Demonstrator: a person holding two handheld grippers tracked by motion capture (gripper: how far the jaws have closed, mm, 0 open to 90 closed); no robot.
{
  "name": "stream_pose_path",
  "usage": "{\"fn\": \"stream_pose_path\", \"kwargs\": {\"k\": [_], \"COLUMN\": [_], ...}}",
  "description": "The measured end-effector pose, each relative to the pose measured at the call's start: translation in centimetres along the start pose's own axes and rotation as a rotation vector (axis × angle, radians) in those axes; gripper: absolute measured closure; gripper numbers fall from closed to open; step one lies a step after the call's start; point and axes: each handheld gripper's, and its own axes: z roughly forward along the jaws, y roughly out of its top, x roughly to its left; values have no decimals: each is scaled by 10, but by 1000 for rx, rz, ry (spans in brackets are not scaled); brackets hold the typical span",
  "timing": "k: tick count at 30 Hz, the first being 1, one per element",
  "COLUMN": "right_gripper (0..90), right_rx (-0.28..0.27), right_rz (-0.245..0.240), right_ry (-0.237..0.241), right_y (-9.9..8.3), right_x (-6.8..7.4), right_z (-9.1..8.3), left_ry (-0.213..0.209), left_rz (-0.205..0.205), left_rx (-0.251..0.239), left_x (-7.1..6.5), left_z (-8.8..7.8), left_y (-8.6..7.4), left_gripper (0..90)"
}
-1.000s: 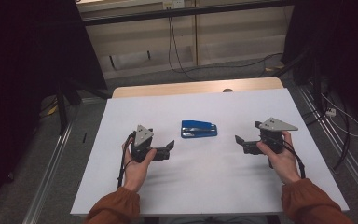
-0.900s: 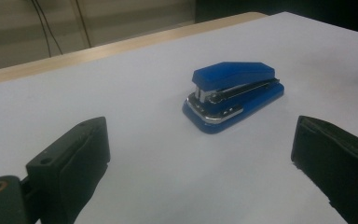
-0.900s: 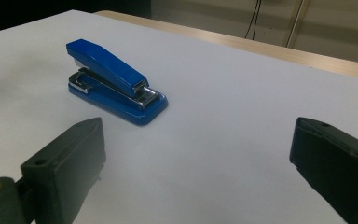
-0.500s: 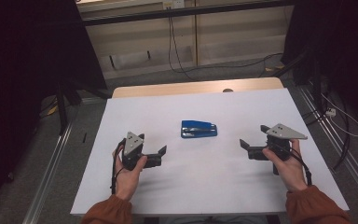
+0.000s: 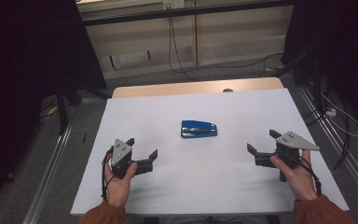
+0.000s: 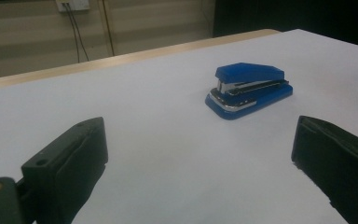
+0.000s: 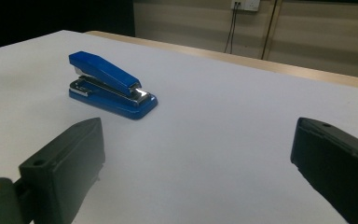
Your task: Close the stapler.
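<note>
Seen from above: stapler (image 5: 199,129) mid-table (image 5: 242,196), left gripper (image 5: 143,150) at 7 o'clock, right gripper (image 5: 261,143) at 4, both spread, empty. Seen only up close: stapler's chrome inner arm. Nothing between jaws and stapler.

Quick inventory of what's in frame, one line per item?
stapler: 1, blue with metal parts, middle of the white sheet, closed, apart from both grippers
white sheet: 1, white, covers most of the table
table: 1, light wood, far edge bare beyond the sheet
cables: several, dark, on the floor and wall behind the table
left gripper: 1, black, grey plate on top, near left, jaws apart
right gripper: 1, black, grey plate on top, near right, jaws apart
sleeves: 2, orange, bottom edge
</note>
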Motion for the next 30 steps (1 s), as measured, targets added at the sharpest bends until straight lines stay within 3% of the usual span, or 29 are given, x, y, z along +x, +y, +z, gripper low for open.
{"fn": "stream_pose_path", "kwargs": {"k": [8, 13, 17, 21, 30], "right_gripper": [22, 18, 14, 8, 7], "right_rx": [-6, -13, -18, -24, -41], "right_rz": [12, 14, 15, 23, 25], "right_ry": [-37, -66, -72, -82, -134], "right_y": [-11, -18, -20, -22, -29], "right_x": [-2, -1, -1, -3, -4], "right_z": [-13, -21, -27, -34, -50], "left_ry": [37, 38, 53, 31, 60], "left_rz": [-22, -30, -12, -16, -31], "left_rx": [3, 1, -5, 4, 18], "left_x": [1, 2, 1, -1, 4], "left_z": [-9, -15, -24, -32, -35], "left_y": [-4, -6, -7, -10, -15], "left_gripper": [37, 37, 35, 33, 30]}}
